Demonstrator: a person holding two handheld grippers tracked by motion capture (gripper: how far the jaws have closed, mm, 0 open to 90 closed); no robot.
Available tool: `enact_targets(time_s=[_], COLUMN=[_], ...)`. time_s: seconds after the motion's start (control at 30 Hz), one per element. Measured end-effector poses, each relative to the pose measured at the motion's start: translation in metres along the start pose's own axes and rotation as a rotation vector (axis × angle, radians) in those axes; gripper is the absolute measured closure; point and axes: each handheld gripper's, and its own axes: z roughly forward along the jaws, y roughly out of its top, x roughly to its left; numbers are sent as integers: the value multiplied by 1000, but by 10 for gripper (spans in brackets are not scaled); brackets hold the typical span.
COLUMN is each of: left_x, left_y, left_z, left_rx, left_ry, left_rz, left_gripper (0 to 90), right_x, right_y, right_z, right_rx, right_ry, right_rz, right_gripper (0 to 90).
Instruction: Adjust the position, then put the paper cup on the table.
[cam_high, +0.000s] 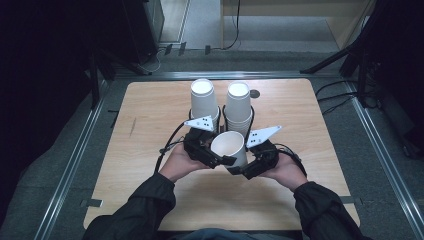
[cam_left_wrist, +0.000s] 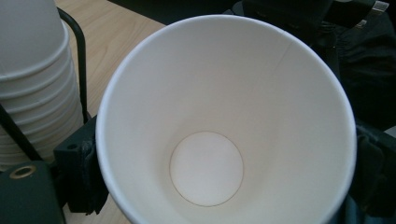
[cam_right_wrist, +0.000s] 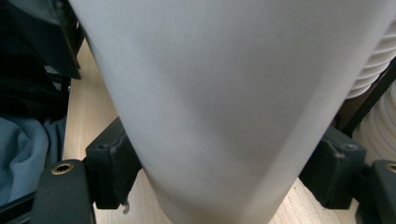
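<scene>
My wooden table (cam_high: 150, 145): two upside-down white cup stacks (cam_high: 204, 100) (cam_high: 238, 105) in black wire holders near far edge, side by side.

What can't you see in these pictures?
- Cup base, high view: hidden by the grippers.
- Cup rim, right gripper view: cut off by the top edge.
- Left stack, left gripper view: cut off at the left edge.
- Right stack bottom, high view: hidden behind the cup.

A light wooden table (cam_high: 150, 110) stands on grey floor (cam_high: 60, 165), surroundings dark.
</scene>
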Motion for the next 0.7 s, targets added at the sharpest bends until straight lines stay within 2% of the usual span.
enact_targets(time_s=[0.1, 0.17, 0.3, 0.37, 0.47, 0.57, 0.7], left_x=[-4, -4, -3, -3, -2, -1, 2], left_y=[0, 0, 0, 0, 0, 0, 1], left_z=[0, 0, -1, -2, -4, -6, -12], left_rx=[1, 10, 19, 10, 5, 5, -18], left_ry=[23, 25, 18, 20, 19, 18, 36], left_rz=[26, 30, 21, 6, 6, 2, -1], left_gripper=[103, 128, 158, 177, 189, 190, 189], right_x=[0, 0, 0, 0, -1, 1, 1], right_y=[0, 0, -1, -1, 0, 1, 0], right_z=[0, 1, 1, 1, 0, 0, -1], right_rx=[1, 9, 10, 9, 3, 1, 17], right_ry=[0, 1, -4, -6, -10, -7, -12], right_rz=[-4, -2, -4, -1, 1, 23, 46], right_gripper=[224, 225, 225, 225, 216, 134, 134])
